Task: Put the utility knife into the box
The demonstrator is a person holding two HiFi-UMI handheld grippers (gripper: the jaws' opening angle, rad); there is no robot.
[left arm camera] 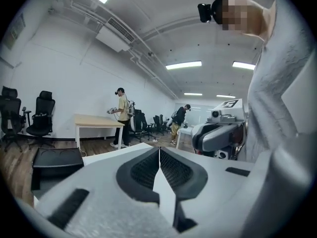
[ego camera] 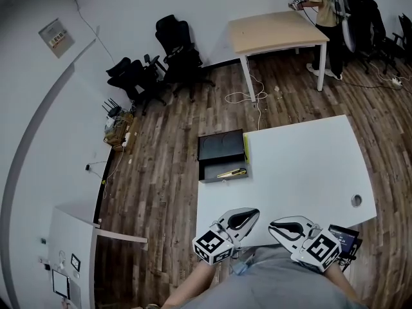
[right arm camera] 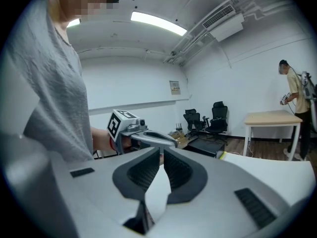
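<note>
A black box [ego camera: 222, 156] lies open at the far left edge of the white table [ego camera: 302, 166], its lid folded back. The yellow utility knife [ego camera: 232, 172] rests in the box's near half. My left gripper [ego camera: 255, 212] and right gripper [ego camera: 271, 224] hover side by side over the table's near edge, close to my body and well short of the box. Both are shut with nothing in them. In the left gripper view the shut left gripper [left arm camera: 159, 151] points past the box [left arm camera: 53, 160]. In the right gripper view the right gripper [right arm camera: 162, 153] faces the box [right arm camera: 208, 146].
A round cable hole [ego camera: 356, 200] and a dark object [ego camera: 344, 238] are at the table's near right. A wooden table [ego camera: 277, 31] with a person [ego camera: 322, 5] beside it stands far back. Black office chairs [ego camera: 174, 53] line the wall, and a white cabinet [ego camera: 71, 237] stands left.
</note>
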